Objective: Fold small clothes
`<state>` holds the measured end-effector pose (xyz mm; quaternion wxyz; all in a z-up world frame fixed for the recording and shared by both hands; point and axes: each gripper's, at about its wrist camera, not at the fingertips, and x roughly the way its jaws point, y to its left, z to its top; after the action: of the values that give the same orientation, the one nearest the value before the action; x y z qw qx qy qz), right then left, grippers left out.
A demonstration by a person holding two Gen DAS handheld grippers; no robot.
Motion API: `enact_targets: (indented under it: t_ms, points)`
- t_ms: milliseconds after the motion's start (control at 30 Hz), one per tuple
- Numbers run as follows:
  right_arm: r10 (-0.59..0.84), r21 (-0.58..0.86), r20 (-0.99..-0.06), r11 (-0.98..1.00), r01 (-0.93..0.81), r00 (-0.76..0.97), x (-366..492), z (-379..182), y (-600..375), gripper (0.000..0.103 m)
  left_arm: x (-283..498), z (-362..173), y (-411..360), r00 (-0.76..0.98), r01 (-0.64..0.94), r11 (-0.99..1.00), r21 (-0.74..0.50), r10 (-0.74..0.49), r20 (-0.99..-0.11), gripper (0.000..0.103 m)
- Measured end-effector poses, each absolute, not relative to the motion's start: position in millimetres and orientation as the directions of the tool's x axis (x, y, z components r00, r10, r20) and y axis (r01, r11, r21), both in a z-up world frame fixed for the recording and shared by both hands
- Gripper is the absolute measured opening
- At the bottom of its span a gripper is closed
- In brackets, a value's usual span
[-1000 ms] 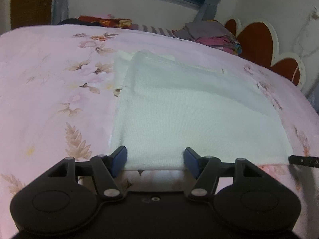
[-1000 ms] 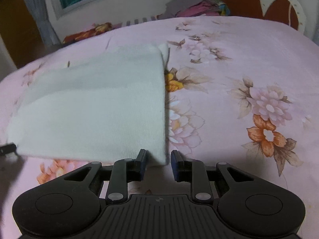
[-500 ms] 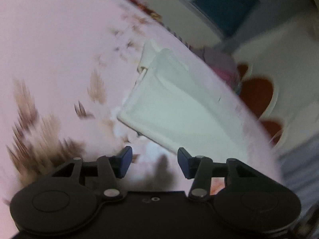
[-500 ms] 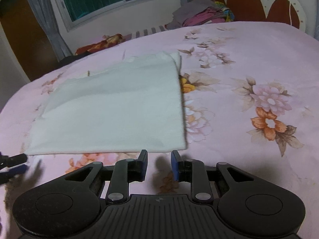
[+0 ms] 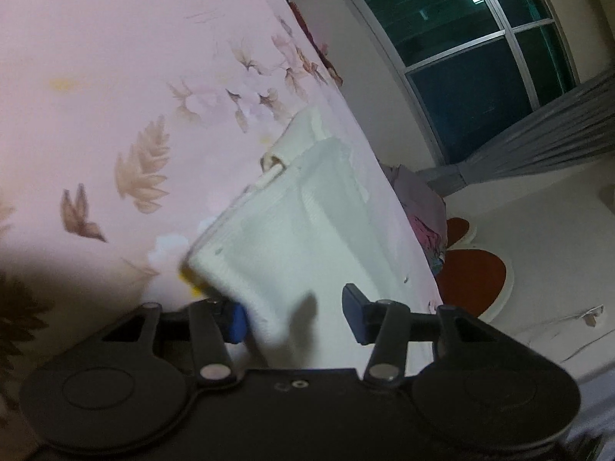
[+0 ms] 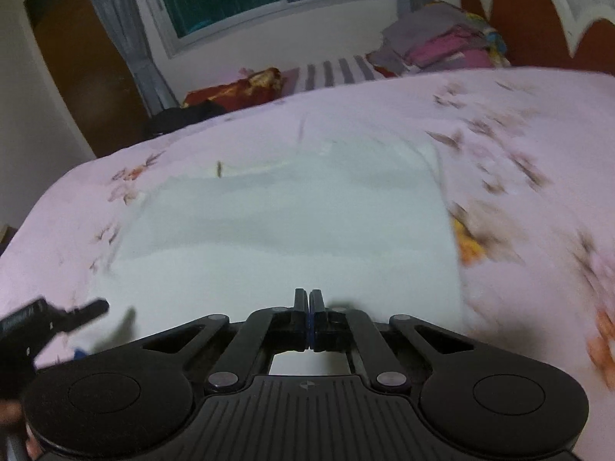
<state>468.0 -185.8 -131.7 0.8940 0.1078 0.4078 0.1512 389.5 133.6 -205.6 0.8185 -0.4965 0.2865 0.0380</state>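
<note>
Lying flat on the pink floral bedsheet (image 6: 499, 123), the white knitted folded cloth (image 6: 292, 230) spreads straight ahead of the right gripper (image 6: 309, 299), whose two blue-padded jaws are pressed together with no gap showing; its tips sit over the cloth's near edge, though whether any fabric is pinched between them I cannot tell. Off to that claw's left, low down, the dark tip of the left gripper (image 6: 82, 309) pokes in at the cloth's near-left corner.

Over on the left wrist view, the camera is rolled hard over, and the left gripper (image 5: 294, 313) has its jaws spread wide. The cloth (image 5: 307, 230) runs away from it, one corner reaching down into the gap between the fingers, just beside the left-hand blue pad (image 5: 237, 320).

Beyond both claws, a heap of grey and pink clothes (image 6: 438, 44) sits at the bed's far end beside the red-and-white scalloped headboard (image 6: 538, 11), with a dark window (image 5: 472, 50) behind.
</note>
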Motion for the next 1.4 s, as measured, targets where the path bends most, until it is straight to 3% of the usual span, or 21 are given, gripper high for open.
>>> enact_targets:
  t_ms: [300, 567, 700, 867, 900, 1000, 1233, 1400]
  points:
    - [0.39, 0.31, -0.721, 0.921, -0.237, 0.572, 523, -143, -126, 0.0, 395, -221, 148, 0.847, -0.384, 0.436, -0.814, -0.184, -0.498, 0.011]
    - [0.396, 0.31, -0.769, 0.918, -0.248, 0.502, 540, -167, -116, 0.0, 388, -207, 140, 0.839, -0.4, 0.514, -0.758, -0.127, -0.529, 0.009]
    - [0.433, 0.351, -0.707, 0.901, -0.255, 0.559, 537, -145, -125, 0.0, 380, -204, 147, 0.846, -0.42, 0.501, -0.756, -0.084, -0.526, 0.025]
    - [0.416, 0.319, -0.74, 0.909, -0.268, 0.529, 555, -171, -122, 0.0, 390, -200, 148, 0.838, -0.456, 0.486, -0.746, -0.047, -0.543, 0.028]
    - [0.421, 0.319, -0.74, 0.906, -0.278, 0.524, 557, -171, -122, 0.0, 394, -200, 148, 0.837, -0.452, 0.498, -0.74, -0.051, -0.545, 0.026]
    - [0.453, 0.35, -0.736, 0.891, -0.291, 0.503, 561, -171, -130, 0.0, 403, -198, 148, 0.821, -0.45, 0.534, -0.716, -0.067, -0.566, 0.007]
    - [0.519, 0.495, -0.643, 0.843, -0.213, 0.562, 552, -152, -192, 0.0, 411, -131, 99, 0.875, -0.279, 0.73, -0.624, -0.075, -0.479, 0.006]
    - [0.496, 0.563, -0.596, 0.819, -0.111, 0.631, 539, -139, -277, 0.0, 438, -90, 13, 0.855, -0.081, 0.893, -0.443, -0.166, -0.491, 0.006]
